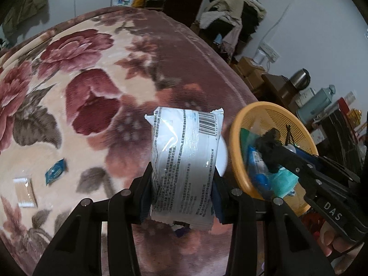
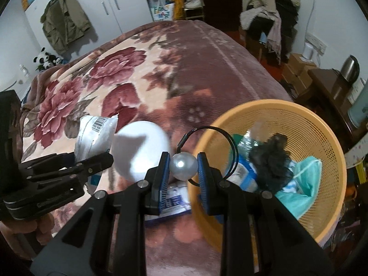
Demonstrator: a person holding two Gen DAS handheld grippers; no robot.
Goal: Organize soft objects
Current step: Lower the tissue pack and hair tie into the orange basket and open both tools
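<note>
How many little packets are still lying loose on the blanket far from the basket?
2: a blue packet and a clear packet beside it, both on the blanket's left side. Others may be hidden.

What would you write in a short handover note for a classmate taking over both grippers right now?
Left gripper: shut on a white tissue pack, held above the blanket.
Right gripper: shut on a pearl ball with a black wire loop, at the basket's rim.
Done: a green face mask, a black lacy piece and blue packets lie in the orange basket.
Left: drop both held things in; then fetch the small blue sachet, the clear packet and the white round thing from the blanket.
</note>
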